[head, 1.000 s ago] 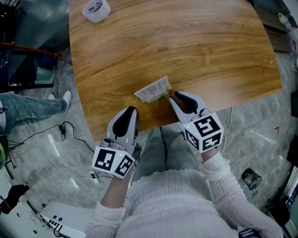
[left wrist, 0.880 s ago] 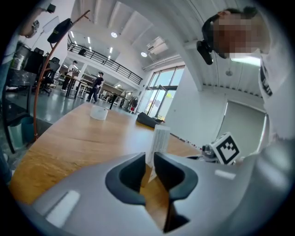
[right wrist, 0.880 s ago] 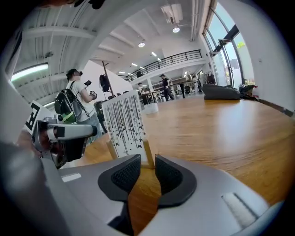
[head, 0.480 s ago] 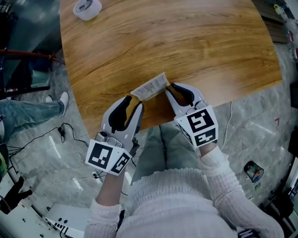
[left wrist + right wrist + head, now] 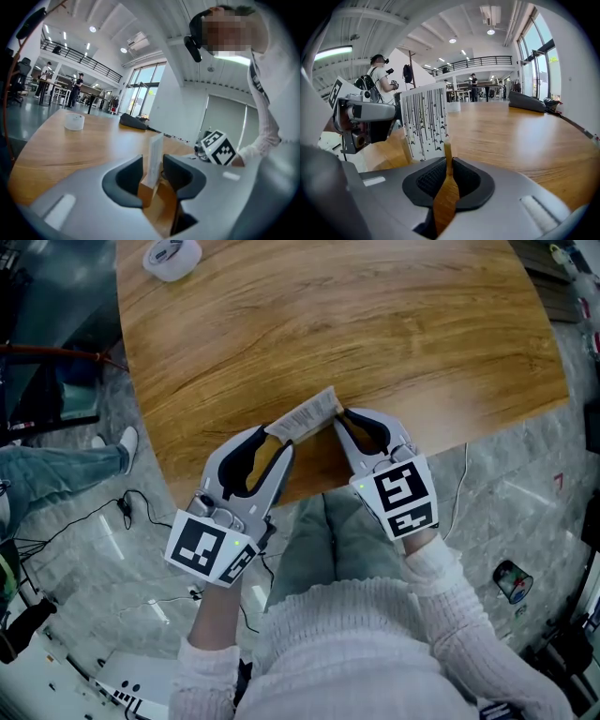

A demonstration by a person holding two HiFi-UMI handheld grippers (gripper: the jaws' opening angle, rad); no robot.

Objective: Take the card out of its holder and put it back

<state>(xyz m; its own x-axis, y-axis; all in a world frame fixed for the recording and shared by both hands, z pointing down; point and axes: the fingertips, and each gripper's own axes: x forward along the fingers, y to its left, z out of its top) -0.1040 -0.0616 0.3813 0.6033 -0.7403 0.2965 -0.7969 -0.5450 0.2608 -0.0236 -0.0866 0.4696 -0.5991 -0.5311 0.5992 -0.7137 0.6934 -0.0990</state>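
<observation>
A white card (image 5: pixel 305 415) printed with black lines stands upright in a low wooden holder (image 5: pixel 149 187) near the table's front edge. My left gripper (image 5: pixel 265 442) straddles the holder's left end. Its jaws are opening, with the wooden block and the card (image 5: pixel 153 157) between the pads. My right gripper (image 5: pixel 354 420) is at the holder's right end, shut on a thin wooden edge (image 5: pixel 447 159) of it. The card (image 5: pixel 424 122) rises just beyond the right gripper's fingers.
A roll of clear tape (image 5: pixel 172 259) lies at the far left corner of the wooden table (image 5: pixel 375 324). A black bag (image 5: pixel 527 101) lies at the far side. On the floor to the left are cables (image 5: pixel 122 507) and a bystander's leg (image 5: pixel 56 451).
My left gripper came forward from the table's edge and its jaws opened round the holder's left end. The right gripper moved left onto the holder's right end.
</observation>
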